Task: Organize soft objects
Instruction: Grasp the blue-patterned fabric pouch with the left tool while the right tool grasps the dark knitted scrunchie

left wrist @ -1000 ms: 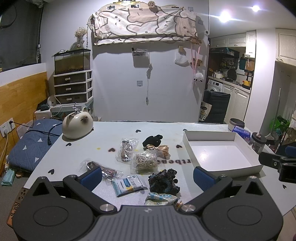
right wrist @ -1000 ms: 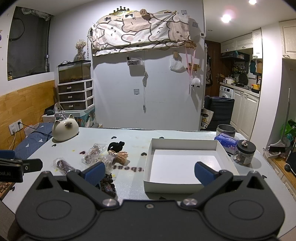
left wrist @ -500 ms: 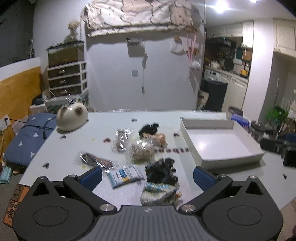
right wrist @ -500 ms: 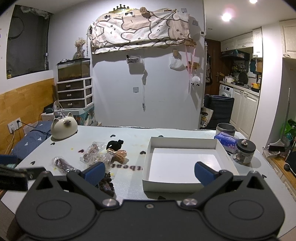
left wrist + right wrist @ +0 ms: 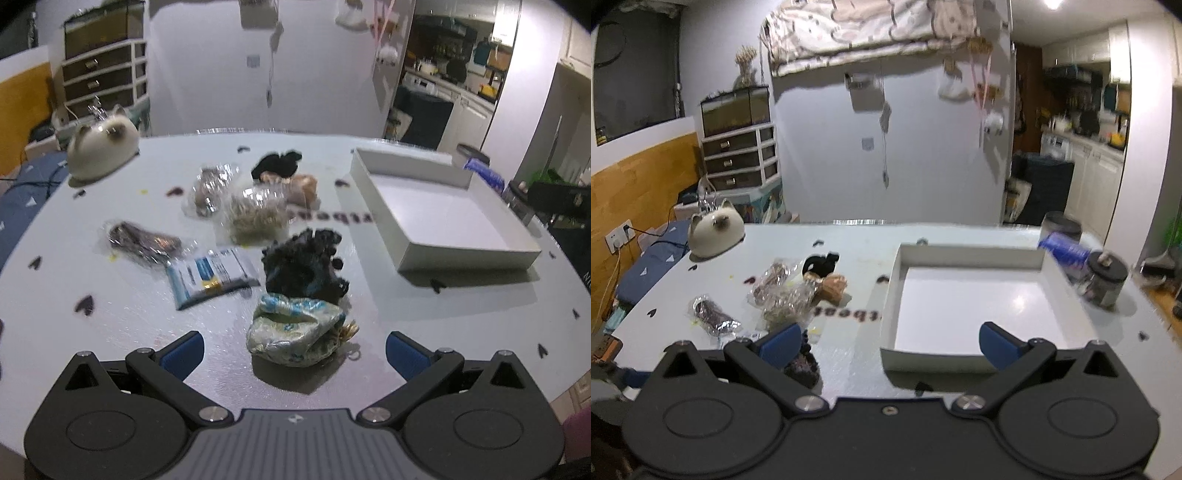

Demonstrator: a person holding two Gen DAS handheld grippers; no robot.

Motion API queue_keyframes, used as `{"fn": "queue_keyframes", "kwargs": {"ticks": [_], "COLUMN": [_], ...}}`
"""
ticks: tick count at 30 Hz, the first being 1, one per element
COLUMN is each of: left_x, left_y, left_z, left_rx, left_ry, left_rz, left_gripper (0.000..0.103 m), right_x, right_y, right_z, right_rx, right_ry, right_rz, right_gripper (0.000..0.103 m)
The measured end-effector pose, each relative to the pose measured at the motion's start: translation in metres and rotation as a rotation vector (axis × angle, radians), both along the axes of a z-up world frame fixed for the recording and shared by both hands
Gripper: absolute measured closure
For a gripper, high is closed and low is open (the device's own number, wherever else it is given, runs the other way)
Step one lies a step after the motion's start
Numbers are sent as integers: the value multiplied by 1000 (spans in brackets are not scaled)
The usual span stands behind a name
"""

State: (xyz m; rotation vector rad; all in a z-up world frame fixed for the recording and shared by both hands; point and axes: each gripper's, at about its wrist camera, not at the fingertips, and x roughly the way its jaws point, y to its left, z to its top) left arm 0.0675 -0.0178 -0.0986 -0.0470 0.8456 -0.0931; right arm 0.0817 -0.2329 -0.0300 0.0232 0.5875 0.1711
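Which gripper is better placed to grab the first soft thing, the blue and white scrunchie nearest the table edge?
Left. The left gripper is open with the scrunchie lying right between its fingertips. The right gripper faces the empty white tray instead.

Room was dim, bluish; ceiling lamp (image 5: pixel 1053 3) gave the main light. Glare sat on the table (image 5: pixel 122 314) and tray (image 5: pixel 1019 301). Both views showed motion blur and fisheye bending at edges.

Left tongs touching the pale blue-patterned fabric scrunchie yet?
Apart. The left wrist view shows bare table between the open left tongs and the pale blue-patterned fabric scrunchie, which lies between them.
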Motion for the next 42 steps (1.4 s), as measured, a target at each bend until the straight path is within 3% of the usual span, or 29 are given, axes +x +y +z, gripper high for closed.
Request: {"fn": "queue_keyframes", "kwargs": {"ticks": [7, 11, 13, 15, 19, 22, 30, 35, 41, 42], "left_x": [43, 60, 66, 70, 72, 68, 44, 24, 3, 0], "left_y": [-5, -4, -3, -2, 7, 8, 28, 44, 61, 63], "left_z": [-36, -52, -59, -64, -68, -66, -54, -42, -30, -29], "left_rx": [32, -16, -14, 7, -53, -53, -107, -101, -83, -80], "left_ry": [82, 121, 150, 170, 186, 188, 164, 131, 103, 100], "left_rz": [-21, -27, -1, 25, 56, 58, 92, 149, 217, 227], "left_gripper": [0, 4, 20, 23, 46, 51, 52, 52, 52, 52], "right_x": [35, 54, 62, 69, 81, 92, 116, 124, 135, 136], "right_y": [7, 12, 14, 17, 25, 35, 76, 109, 121, 122], "right_z": [-10, -14, -15, -18, -25, -32, -56, -81, -103, -106], "right_rx": [-1, 1, 7, 15, 37, 54, 51, 16, 49, 51], "right_ry": [86, 111, 127, 145, 184, 210, 267, 306, 364, 372], "right_rz": [34, 65, 88, 115, 163, 211, 357, 439, 406, 395], "right_gripper": [0, 0, 1, 5, 7, 10, 12, 16, 28, 37]}}
